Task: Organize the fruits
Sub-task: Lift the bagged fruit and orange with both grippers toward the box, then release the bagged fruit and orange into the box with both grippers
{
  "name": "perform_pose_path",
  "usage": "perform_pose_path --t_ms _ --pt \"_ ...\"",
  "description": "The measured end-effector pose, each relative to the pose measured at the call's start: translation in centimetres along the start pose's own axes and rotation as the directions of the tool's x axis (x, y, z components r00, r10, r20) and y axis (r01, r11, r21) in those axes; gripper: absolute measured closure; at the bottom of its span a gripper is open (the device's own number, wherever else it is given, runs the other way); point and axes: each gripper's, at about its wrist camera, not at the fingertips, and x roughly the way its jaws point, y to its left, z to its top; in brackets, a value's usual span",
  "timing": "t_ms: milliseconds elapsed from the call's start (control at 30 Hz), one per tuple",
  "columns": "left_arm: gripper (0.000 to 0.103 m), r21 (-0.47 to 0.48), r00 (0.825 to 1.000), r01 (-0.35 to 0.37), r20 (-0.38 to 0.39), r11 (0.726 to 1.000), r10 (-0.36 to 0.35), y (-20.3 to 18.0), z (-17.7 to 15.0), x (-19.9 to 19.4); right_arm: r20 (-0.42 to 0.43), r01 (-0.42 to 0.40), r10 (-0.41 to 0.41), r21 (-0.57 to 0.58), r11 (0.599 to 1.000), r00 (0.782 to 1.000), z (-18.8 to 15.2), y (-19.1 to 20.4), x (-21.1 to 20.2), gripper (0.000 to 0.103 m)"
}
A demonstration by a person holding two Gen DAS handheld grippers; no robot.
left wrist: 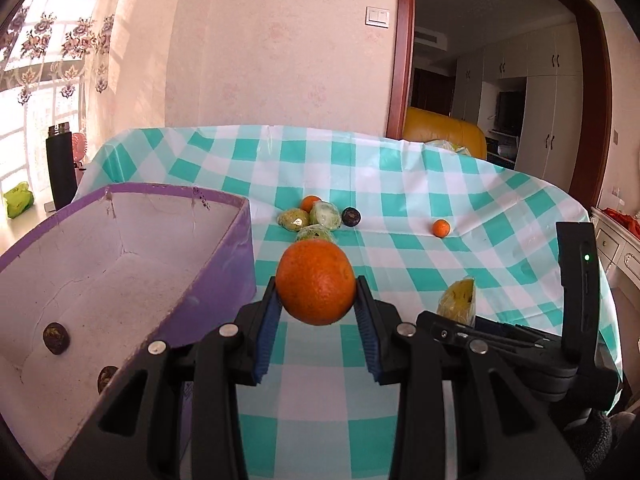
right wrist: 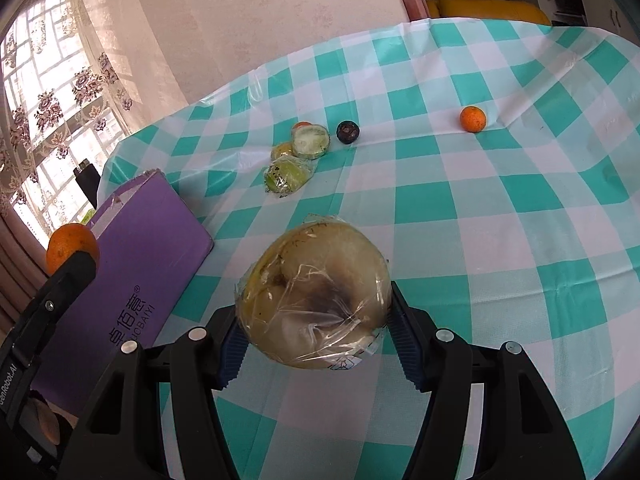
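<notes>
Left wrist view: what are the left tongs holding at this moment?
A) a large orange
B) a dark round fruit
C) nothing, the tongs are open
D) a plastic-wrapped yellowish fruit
A: the left tongs are shut on the large orange, pinched between the blue pads beside the purple box; the wrapped fruit sits in the right tongs.

A large orange, round and dimpled, is clamped between the blue pads of the left hand-held gripper, raised off the bench just beside the open purple box, which holds two dark fruits. A plastic-wrapped yellowish fruit with a brown bruise sits pinched in the right hand-held gripper. Farther off on the checked cloth lie a cluster of wrapped green fruits, a dark round fruit just beside them, and a small orange well apart to the right.
</notes>
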Motion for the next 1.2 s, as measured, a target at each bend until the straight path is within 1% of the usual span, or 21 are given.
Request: perform_pose_path --t_ms 200,367,467,633,767,800,833,900,1000,1033,1100,1200 --pt "0.066 -0.008 0.996 -0.071 0.056 0.997 0.071 2.8 1.9 -3.7 0.028 -0.040 0.044 -0.118 0.992 0.999 0.4 4.5 -1.2 0.042" --pt "0.066 -0.001 0.981 -0.179 0.082 0.984 0.178 5.6 2.3 -6.2 0.057 -0.091 0.104 -0.191 0.977 0.993 1.3 8.3 -2.2 0.042" --pt "0.066 -0.029 0.972 -0.224 0.067 0.974 0.226 8.2 2.7 -6.9 0.072 -0.132 0.152 -0.235 0.963 0.986 2.3 11.0 -2.8 0.042" --pt "0.066 -0.070 0.949 -0.309 0.039 0.948 0.312 12.2 2.9 -7.2 0.067 -0.195 0.227 -0.314 0.929 0.972 3.2 15.6 -2.7 0.041" --pt "0.066 -0.078 0.929 -0.368 -0.002 0.927 0.369 14.6 2.5 -7.1 0.059 -0.226 0.266 -0.373 0.900 0.962 3.6 19.0 -2.1 0.041" --pt "0.066 -0.082 0.927 -0.375 -0.016 0.923 0.375 15.0 2.4 -7.0 0.055 -0.226 0.267 -0.390 0.893 0.962 3.6 19.8 -1.8 0.041" --pt "0.066 -0.085 0.924 -0.383 -0.033 0.920 0.381 15.5 2.3 -6.9 0.045 -0.216 0.257 -0.414 0.884 0.965 3.7 20.6 -1.5 0.041" --pt "0.066 -0.088 0.915 -0.402 -0.069 0.911 0.397 16.4 2.0 -6.4 0.019 -0.177 0.209 -0.460 0.870 0.978 3.7 22.1 -0.3 0.041" --pt "0.066 -0.088 0.905 -0.418 -0.128 0.904 0.406 17.6 1.7 -5.7 -0.037 -0.174 0.179 -0.487 0.856 0.983 3.9 23.6 1.6 0.041" --pt "0.065 -0.087 0.898 -0.427 -0.152 0.900 0.412 18.0 1.6 -5.4 -0.047 -0.163 0.161 -0.507 0.847 0.986 3.9 24.1 2.1 0.041" --pt "0.065 -0.077 0.887 -0.436 -0.205 0.897 0.414 18.7 1.3 -4.7 -0.085 -0.142 0.114 -0.560 0.816 0.990 3.8 25.5 3.4 0.042" --pt "0.065 -0.075 0.872 -0.442 -0.271 0.894 0.408 19.8 0.7 -3.8 -0.175 -0.126 0.018 -0.626 0.770 0.984 3.1 27.2 6.0 0.042"
